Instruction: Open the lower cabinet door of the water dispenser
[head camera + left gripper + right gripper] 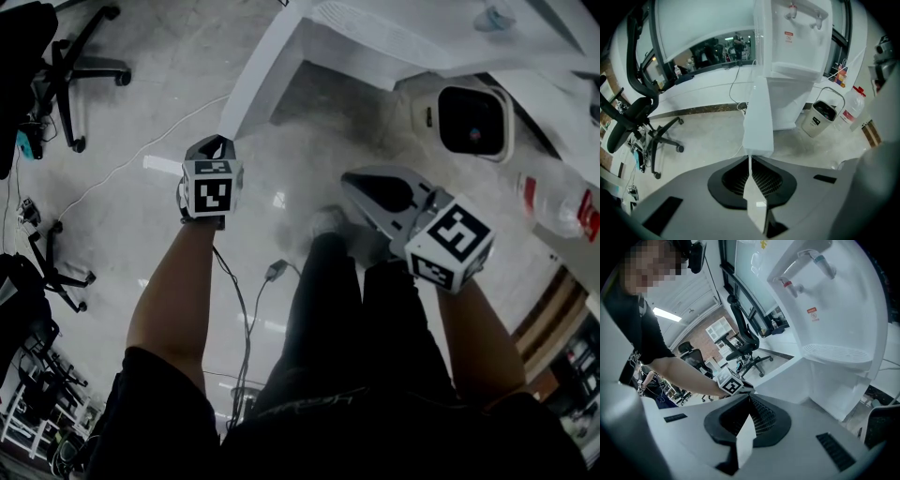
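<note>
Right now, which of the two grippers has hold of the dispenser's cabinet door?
The left gripper: its jaws are closed on the outer edge of the swung-open lower cabinet door. The right gripper hangs apart from the door, jaws together and empty.

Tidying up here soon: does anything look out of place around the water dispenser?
Only the lower cabinet door: it stands swung wide out from the water dispenser, its edge pinched in the left gripper's jaws.

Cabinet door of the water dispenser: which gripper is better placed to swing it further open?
Left. The left gripper has its tips at the free edge of the cabinet door, which stands swung out. The right gripper hangs apart from it, jaws together and empty.
</note>
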